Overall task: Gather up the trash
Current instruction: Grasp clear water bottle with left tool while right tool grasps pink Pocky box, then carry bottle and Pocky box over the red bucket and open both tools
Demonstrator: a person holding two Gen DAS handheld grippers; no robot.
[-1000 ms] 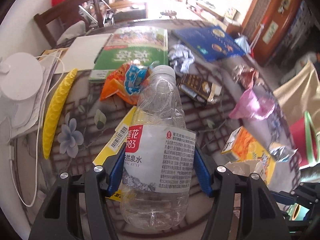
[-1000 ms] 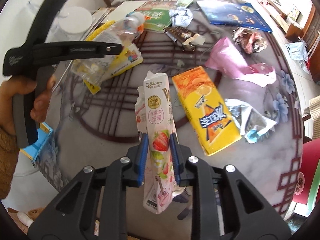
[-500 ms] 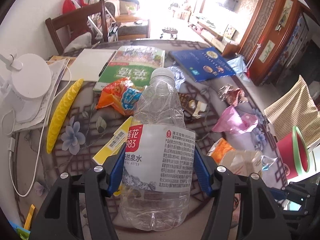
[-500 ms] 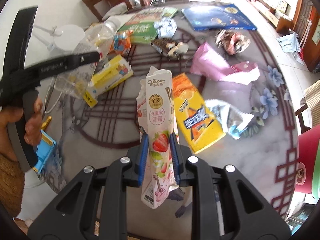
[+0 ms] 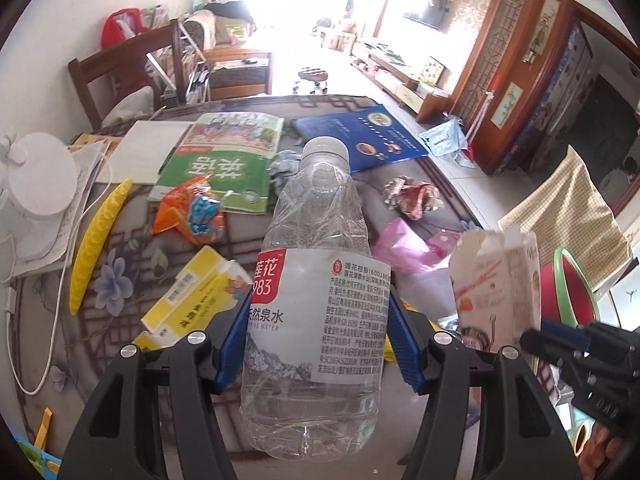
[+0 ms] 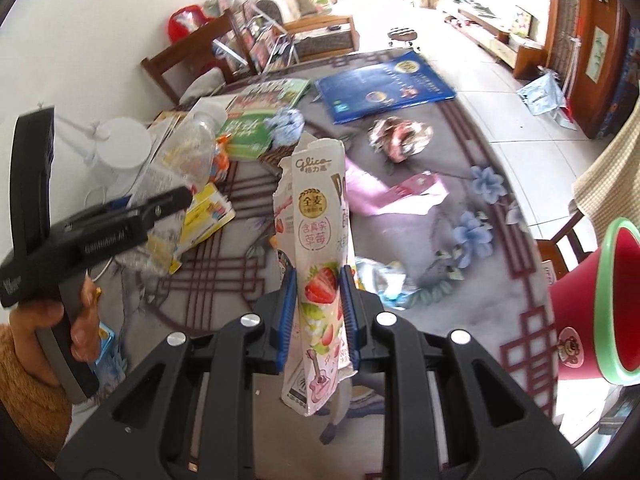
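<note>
My left gripper is shut on an empty clear water bottle with a white cap and red-and-white label, held upright above the table. My right gripper is shut on an opened white strawberry biscuit box, also held above the table; the box also shows at the right of the left wrist view. A red bin with a green rim stands off the table's right edge. Loose trash lies on the table: a yellow box, an orange wrapper, a pink bag, and crumpled wrappers.
A green book, a blue book and white paper lie at the table's far side. A yellow curved object and a white lamp base with cord are at the left. A wooden chair stands behind.
Both grippers have risen and tilted up with their loads, so more of the room shows. The right gripper's box has come close beside the bottle, and the red bin is nearer.
</note>
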